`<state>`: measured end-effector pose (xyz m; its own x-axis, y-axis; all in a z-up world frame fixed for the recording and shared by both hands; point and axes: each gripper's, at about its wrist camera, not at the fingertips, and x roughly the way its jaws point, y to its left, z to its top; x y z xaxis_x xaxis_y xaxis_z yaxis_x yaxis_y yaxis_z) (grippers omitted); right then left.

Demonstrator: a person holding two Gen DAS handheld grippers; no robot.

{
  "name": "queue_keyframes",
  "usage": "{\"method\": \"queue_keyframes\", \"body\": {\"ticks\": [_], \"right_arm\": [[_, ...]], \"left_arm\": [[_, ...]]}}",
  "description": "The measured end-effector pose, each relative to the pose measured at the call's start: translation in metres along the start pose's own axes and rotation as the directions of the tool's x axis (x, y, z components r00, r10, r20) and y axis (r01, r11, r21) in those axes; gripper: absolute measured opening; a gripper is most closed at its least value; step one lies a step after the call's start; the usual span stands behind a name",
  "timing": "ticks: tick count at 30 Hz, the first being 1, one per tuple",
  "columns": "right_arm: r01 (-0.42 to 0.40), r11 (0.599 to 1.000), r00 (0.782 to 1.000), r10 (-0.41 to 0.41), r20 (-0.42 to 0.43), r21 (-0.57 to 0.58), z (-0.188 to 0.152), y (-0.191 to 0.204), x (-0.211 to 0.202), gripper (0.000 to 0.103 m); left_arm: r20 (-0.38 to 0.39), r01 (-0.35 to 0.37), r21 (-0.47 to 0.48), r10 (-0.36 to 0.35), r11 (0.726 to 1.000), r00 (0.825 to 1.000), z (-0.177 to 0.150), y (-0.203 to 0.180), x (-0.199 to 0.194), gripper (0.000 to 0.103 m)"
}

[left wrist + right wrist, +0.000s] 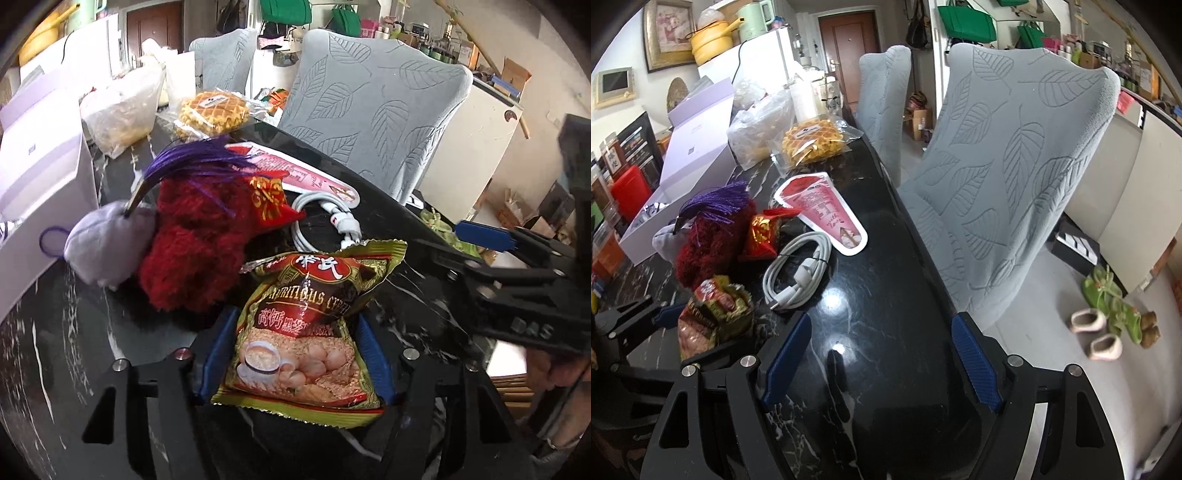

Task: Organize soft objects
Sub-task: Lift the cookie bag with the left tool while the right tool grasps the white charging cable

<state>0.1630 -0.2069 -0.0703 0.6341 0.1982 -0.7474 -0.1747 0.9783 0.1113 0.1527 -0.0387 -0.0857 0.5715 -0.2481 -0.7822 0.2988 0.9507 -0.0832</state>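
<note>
A green and red cereal packet (pixel 306 332) stands on the black marble table (pixel 406 295), pinched at its sides between the blue pads of my left gripper (pixel 295 321). Behind it lie a red fluffy item (pixel 192 251), a grey plush pouch (pixel 107 243) with a purple tassel (pixel 195 162), and a small red and gold pouch (pixel 269 199). In the right wrist view the same packet (pixel 713 314) sits crumpled at the left. My right gripper (pixel 882 325) is open over bare tabletop, nothing between its fingers (pixel 786 358).
A coiled white cable (pixel 801 269) and a pink sachet (pixel 827 210) lie beyond the packet. A wrapped waffle (pixel 812 142), plastic bags and an open white box (pixel 690 177) fill the far end. Two grey covered chairs (pixel 1015 177) stand along the table's right edge.
</note>
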Motion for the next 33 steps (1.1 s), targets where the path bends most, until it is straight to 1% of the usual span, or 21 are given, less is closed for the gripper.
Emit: {"method": "queue_keyframes", "body": {"ticks": [2,4,6,9,13,15,18,24,26,27,28,29,33], "right_arm": [[0.002,1.000,1.000,-0.002,-0.001,-0.009,0.003,0.003,0.002,0.079],[0.002,1.000,1.000,-0.002,0.002,-0.015,0.006,0.005,0.004,0.079],[-0.004,1.000,1.000,0.005,0.003,-0.020,0.011,0.008,0.006,0.079],[-0.027,0.999,1.000,0.028,0.004,-0.027,0.020,0.013,0.011,0.079],[-0.063,0.997,0.998,0.063,-0.007,-0.040,0.027,0.025,0.020,0.079],[-0.081,0.995,0.997,0.081,-0.012,-0.050,0.028,0.033,0.025,0.079],[-0.100,0.992,0.995,0.098,-0.025,-0.075,0.030,0.048,0.036,0.079],[-0.050,0.991,0.998,0.045,-0.044,-0.121,0.028,0.066,0.052,0.079],[-0.022,0.990,0.999,0.018,-0.029,-0.142,0.027,0.069,0.053,0.078],[-0.009,0.988,1.000,0.005,-0.025,-0.153,0.026,0.070,0.053,0.073],[0.009,0.987,1.000,-0.011,-0.011,-0.161,0.025,0.071,0.052,0.060],[0.003,0.988,1.000,-0.003,-0.003,-0.156,0.025,0.069,0.051,0.054],[0.006,0.991,1.000,-0.007,-0.008,-0.137,0.024,0.067,0.047,0.053]], "left_arm": [[-0.008,0.024,-0.019,-0.024,1.000,1.000,-0.003,0.002,-0.005,0.063],[0.001,0.042,-0.036,-0.042,0.998,0.999,-0.005,0.005,-0.014,0.063],[0.024,0.025,-0.039,-0.024,0.999,0.999,-0.006,0.007,-0.025,0.063],[0.066,0.019,-0.066,-0.014,0.998,0.998,-0.002,0.014,-0.041,0.063],[0.128,-0.017,-0.097,0.030,0.995,0.991,0.005,0.026,-0.062,0.063],[0.145,-0.036,-0.107,0.051,0.994,0.988,0.006,0.031,-0.069,0.063],[0.149,-0.050,-0.132,0.070,0.990,0.986,0.006,0.041,-0.073,0.063],[0.142,-0.074,-0.166,0.098,0.983,0.985,0.007,0.056,-0.071,0.063],[0.139,-0.072,-0.177,0.098,0.981,0.985,0.005,0.060,-0.071,0.063],[0.138,-0.071,-0.182,0.097,0.981,0.986,0.005,0.062,-0.071,0.063],[0.137,-0.070,-0.184,0.096,0.980,0.986,0.004,0.064,-0.071,0.063],[0.136,-0.069,-0.185,0.095,0.980,0.986,0.003,0.065,-0.070,0.063],[0.131,-0.058,-0.198,0.085,0.978,0.988,0.000,0.069,-0.069,0.063]]}}
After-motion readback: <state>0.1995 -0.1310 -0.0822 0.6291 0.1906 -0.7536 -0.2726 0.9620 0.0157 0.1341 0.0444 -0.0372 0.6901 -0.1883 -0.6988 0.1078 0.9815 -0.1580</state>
